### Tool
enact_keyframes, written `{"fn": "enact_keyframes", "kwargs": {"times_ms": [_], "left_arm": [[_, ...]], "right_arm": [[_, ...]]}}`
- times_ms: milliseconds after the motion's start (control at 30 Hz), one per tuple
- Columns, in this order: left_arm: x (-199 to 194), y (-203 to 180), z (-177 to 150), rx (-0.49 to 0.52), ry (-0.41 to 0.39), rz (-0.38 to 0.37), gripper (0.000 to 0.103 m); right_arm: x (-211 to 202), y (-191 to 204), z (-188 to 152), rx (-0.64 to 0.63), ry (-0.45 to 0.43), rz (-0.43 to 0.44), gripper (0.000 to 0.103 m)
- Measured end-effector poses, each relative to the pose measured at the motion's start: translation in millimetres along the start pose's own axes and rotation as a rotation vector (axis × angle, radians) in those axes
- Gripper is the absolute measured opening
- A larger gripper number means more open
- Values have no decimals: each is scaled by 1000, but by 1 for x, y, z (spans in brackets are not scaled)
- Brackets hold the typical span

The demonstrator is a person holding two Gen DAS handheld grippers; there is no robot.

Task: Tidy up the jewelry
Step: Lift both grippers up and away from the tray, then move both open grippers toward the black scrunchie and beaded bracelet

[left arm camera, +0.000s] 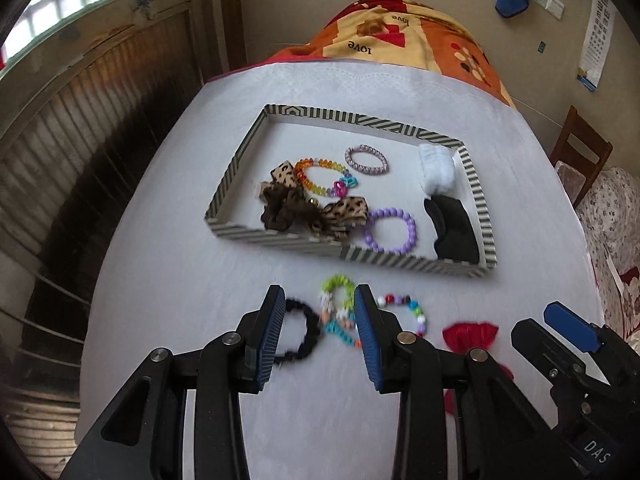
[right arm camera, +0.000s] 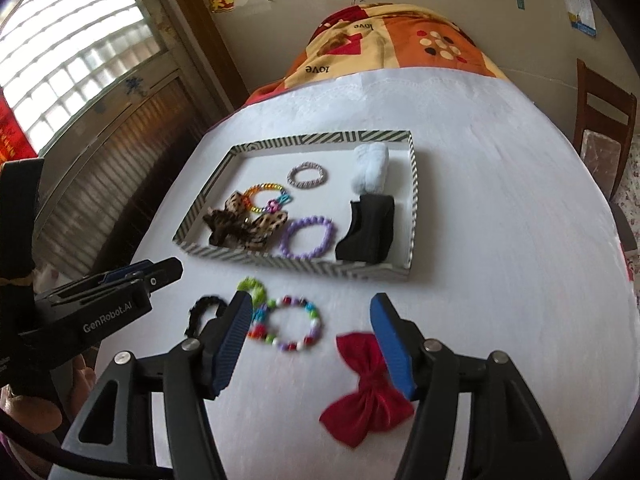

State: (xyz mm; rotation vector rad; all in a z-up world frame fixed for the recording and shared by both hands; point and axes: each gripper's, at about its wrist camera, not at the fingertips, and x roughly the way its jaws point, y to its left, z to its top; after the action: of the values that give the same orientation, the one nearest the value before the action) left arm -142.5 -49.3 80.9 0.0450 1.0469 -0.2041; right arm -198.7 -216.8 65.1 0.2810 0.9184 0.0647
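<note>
Nearest us, our left gripper hangs with fingers spread wide and empty over the green spiral band and the black scrunchie on the bench. Our right gripper is likewise wide open and empty, with the mixed bead bracelet between its fingers and the red bow just beside. We judge those four still to be put away. Farther off, the striped tray already holds the purple bead bracelet, leopard bows, rainbow bracelet, braided bracelet, and black and white pieces, so we are over halfway.
</note>
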Motion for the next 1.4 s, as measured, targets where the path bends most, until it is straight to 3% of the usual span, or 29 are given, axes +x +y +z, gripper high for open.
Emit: {"fn": "enact_keyframes", "kwargs": {"times_ms": [533,1400], "left_arm": [[-43,-1,-45,6,-50,15,26],[-45,-4,-53,0,-45,31,26]], "right_arm": [[-41,21,-35,-50,-15,0,69],[-42,19,-40,-56,-4,5,70]]}}
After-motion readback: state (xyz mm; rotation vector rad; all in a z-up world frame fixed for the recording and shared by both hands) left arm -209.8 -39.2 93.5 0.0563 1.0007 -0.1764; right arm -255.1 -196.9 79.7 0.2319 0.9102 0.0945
